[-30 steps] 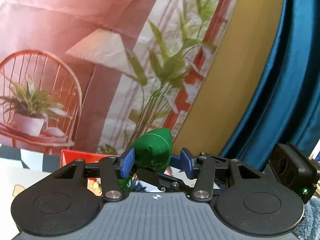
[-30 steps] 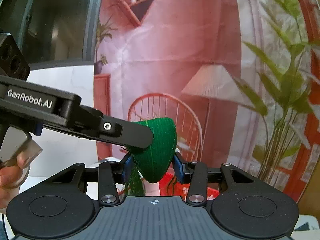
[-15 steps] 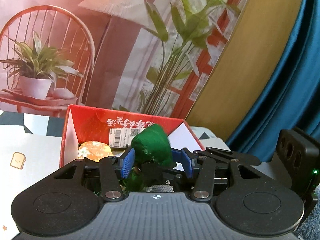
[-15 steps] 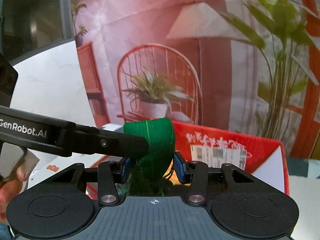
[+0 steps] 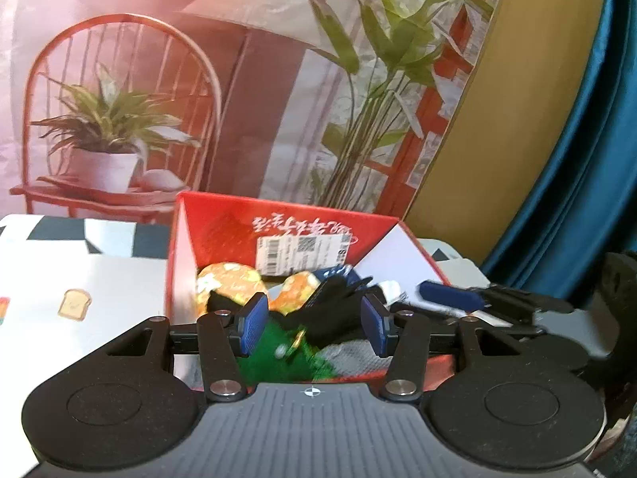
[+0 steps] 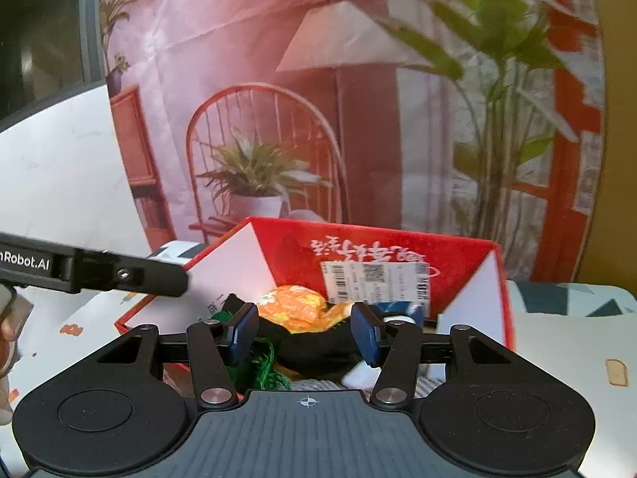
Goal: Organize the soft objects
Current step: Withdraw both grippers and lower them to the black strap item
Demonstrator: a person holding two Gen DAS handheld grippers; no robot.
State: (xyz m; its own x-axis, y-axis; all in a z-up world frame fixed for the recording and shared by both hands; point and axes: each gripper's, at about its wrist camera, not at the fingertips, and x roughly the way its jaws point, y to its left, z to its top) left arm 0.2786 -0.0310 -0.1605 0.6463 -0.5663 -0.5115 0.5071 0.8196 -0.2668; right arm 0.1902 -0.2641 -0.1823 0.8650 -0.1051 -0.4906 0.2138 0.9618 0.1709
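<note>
Green knitted soft item (image 5: pixel 278 354) lies inside red cardboard box (image 5: pixel 183 263), just below left gripper (image 5: pixel 312 324) at 7 o'clock; jaws spread, touching nothing. Right gripper (image 6: pixel 304 332) opening, item at 7 o'clock, unpinched.

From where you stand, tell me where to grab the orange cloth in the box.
Pinch the orange cloth at its raised, rounded hump, coming down through the red box's open top. The hump bulges above the black fabric lying in front, so it's likely the freest part.
</note>
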